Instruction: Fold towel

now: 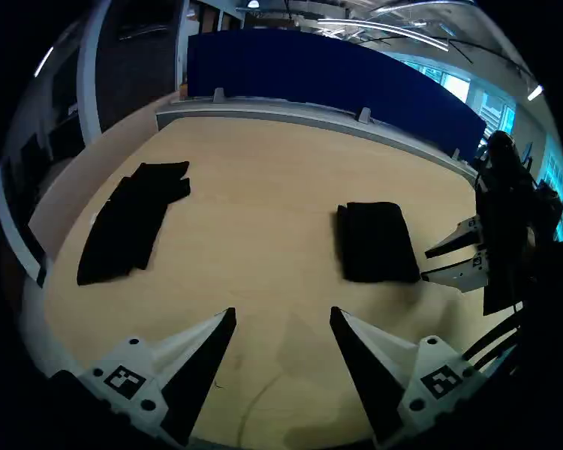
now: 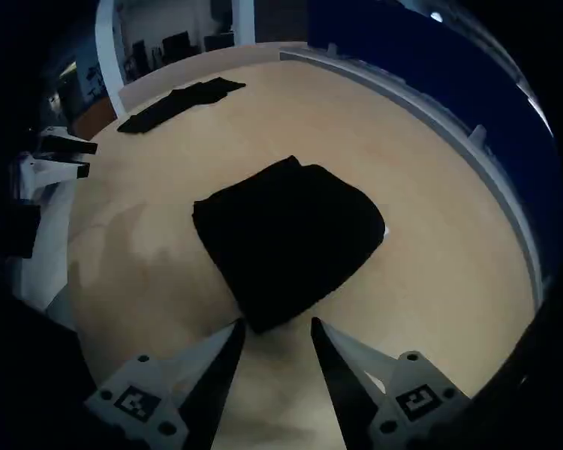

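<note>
Towel (image 2: 289,240), black, folds indistinct

Black folded towel (image 2: 289,240), black unfolded towel (image 1: 131,221), pale wood table (image 1: 266,195), dark blue partition (image 1: 326,75)

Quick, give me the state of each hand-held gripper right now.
Left hand-held gripper: open, empty, over the table.
Right hand-held gripper: open, empty, by the near corner of the folded towel.

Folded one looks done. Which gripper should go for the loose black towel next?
Left, probably. The loose towel lies on the side of the left gripper, which is open. The right gripper hovers at the folded towel, with the loose one far across the table.
</note>
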### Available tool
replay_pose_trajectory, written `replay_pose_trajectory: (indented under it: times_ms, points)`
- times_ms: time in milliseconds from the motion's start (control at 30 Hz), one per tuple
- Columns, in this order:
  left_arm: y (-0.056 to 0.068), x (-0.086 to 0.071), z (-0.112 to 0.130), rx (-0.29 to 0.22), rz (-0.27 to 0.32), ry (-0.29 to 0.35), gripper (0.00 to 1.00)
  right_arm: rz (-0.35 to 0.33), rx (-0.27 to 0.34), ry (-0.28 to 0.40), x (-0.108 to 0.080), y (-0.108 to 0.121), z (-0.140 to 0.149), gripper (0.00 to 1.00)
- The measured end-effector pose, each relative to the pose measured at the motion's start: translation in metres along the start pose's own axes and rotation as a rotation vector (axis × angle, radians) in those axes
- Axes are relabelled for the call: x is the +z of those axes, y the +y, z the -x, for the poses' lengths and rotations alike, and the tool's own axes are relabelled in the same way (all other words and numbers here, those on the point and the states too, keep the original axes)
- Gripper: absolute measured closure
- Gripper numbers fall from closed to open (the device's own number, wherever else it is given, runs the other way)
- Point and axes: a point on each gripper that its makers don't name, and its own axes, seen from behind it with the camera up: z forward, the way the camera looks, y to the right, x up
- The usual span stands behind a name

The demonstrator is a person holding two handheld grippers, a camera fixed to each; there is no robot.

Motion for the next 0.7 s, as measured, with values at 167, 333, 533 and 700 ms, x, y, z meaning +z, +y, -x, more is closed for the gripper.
replay_pose_trajectory:
  times_ms: [167, 333, 533, 700]
  points:
    - [0.003, 0.001, 0.0, 0.002, 0.003, -0.001, 0.07, 0.005, 0.005, -0.003, 0.002, -0.002, 0.004, 0.33]
    - [0.004, 0.001, 0.001, 0.0, 0.002, -0.001, 0.07, 0.007, 0.017, -0.009, 0.009, -0.006, 0.011, 0.33]
    - [0.003, 0.001, 0.004, -0.006, -0.001, -0.005, 0.07, 0.002, 0.029, -0.017, 0.014, -0.012, 0.018, 0.33]
    - [0.001, 0.001, 0.005, -0.005, -0.004, -0.007, 0.07, 0.0, 0.026, -0.018, 0.016, -0.013, 0.018, 0.35]
